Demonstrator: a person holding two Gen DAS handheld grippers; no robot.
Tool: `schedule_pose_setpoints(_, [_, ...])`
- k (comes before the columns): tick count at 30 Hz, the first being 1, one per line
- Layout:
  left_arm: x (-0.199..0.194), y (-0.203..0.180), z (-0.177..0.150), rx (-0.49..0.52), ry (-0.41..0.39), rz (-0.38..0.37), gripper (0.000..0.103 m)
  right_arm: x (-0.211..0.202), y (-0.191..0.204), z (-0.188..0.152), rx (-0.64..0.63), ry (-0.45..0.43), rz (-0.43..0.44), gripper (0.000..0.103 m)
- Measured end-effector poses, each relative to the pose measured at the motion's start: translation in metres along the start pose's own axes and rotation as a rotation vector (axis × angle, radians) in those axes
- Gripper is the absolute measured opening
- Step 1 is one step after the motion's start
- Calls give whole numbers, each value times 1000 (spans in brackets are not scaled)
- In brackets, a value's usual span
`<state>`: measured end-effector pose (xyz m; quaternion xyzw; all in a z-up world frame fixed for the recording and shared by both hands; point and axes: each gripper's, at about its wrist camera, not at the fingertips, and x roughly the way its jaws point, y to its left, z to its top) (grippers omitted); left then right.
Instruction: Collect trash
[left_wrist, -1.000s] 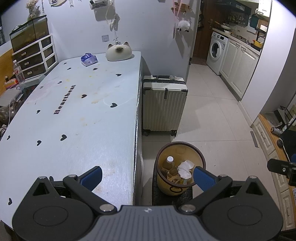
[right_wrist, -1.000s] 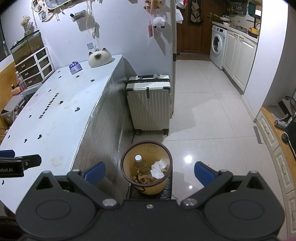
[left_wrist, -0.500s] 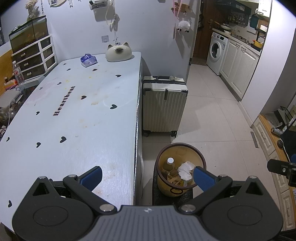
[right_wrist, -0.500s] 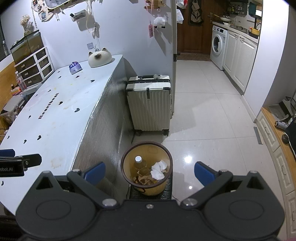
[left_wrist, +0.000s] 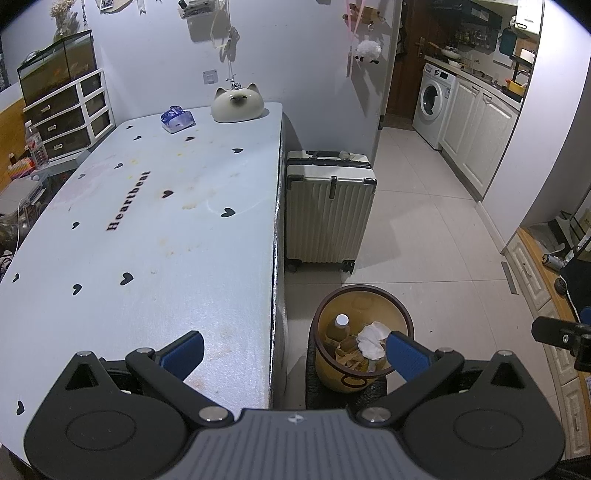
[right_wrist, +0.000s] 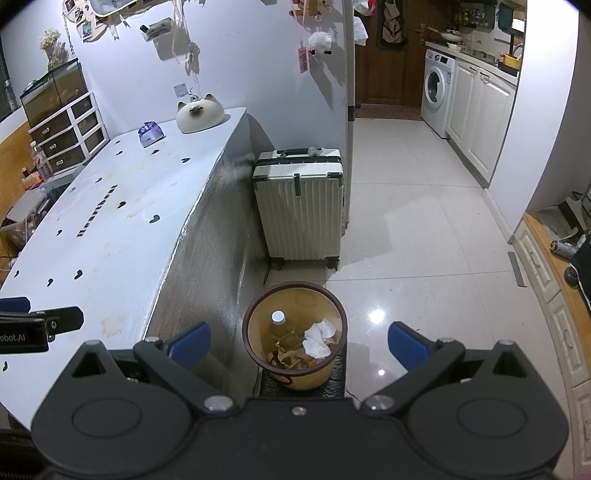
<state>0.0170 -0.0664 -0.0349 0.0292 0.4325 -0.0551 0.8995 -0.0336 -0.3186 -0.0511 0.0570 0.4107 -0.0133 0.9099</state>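
Observation:
A yellow trash bin (left_wrist: 364, 380) (right_wrist: 314, 376) with a dark rim stands on the floor beside the table's near right corner. Inside lie a capped bottle (left_wrist: 338, 328) (right_wrist: 280, 325), crumpled white paper (left_wrist: 371, 341) (right_wrist: 319, 339) and brown scraps. My left gripper (left_wrist: 293, 352) is open and holds nothing, spanning the table edge and the bin. Above the bin, my right gripper (right_wrist: 298, 341) is open and holds nothing. The other gripper's tip shows at the right edge of the left wrist view (left_wrist: 565, 338) and at the left edge of the right wrist view (right_wrist: 37, 326).
The long white table (left_wrist: 147, 236) (right_wrist: 96, 229) carries a cat-shaped ceramic (left_wrist: 237, 103) (right_wrist: 199, 112) and a blue tissue pack (left_wrist: 177, 119) (right_wrist: 150, 133) at its far end. A cream suitcase (left_wrist: 328, 210) (right_wrist: 301, 206) stands beyond the bin. Tiled floor (right_wrist: 424, 240) stretches right toward a washing machine (right_wrist: 437, 79).
Both views have shifted only slightly; the bin and its contents stay put and both grippers stay open.

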Motion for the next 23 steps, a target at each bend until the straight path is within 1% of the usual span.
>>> schedule_pose_setpoints(15, [0,0,0,1,0,0,103,1,-2,1,1,4,1,103])
schedule_pose_setpoints(23, [9,4,8,5,1,-10,103,1,-3,2,1,5,1,103])
